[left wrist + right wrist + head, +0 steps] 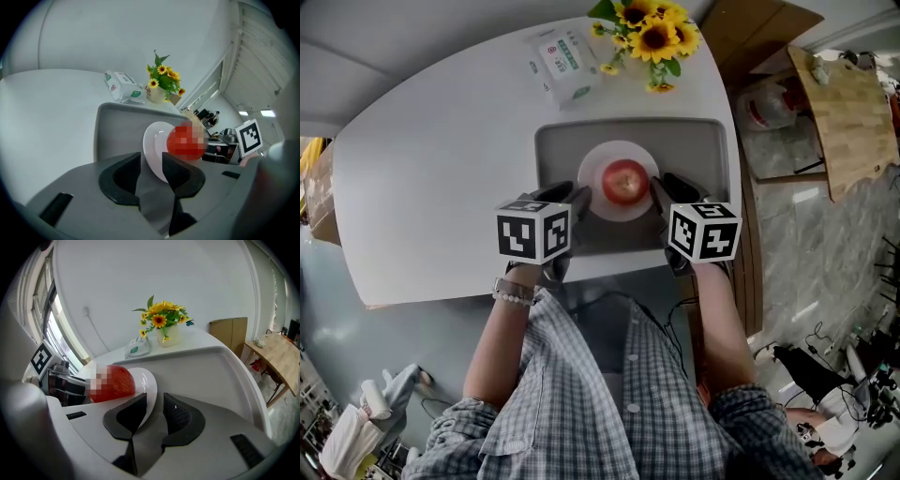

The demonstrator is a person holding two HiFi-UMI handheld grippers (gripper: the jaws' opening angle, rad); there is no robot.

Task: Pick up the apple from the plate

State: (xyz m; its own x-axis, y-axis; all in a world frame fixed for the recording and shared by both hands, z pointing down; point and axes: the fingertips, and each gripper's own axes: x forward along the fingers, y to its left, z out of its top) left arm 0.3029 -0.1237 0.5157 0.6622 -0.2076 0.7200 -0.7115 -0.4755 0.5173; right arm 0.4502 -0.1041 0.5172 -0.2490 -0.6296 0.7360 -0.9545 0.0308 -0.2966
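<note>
Flanking the white plate (602,208) on its grey tray (698,150), the left gripper (578,199) and right gripper (661,189) hold their jaws narrowly apart, gripping nothing; the red apple (625,181) sits at the plate's centre.

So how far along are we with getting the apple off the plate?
Nothing is finished: the apple sits on the white plate in the grey tray. In hand: the left hand-held gripper and right hand-held gripper flank the plate, jaws open, its rim showing in each gap. Still to do: grip the apple and lift it.
</note>
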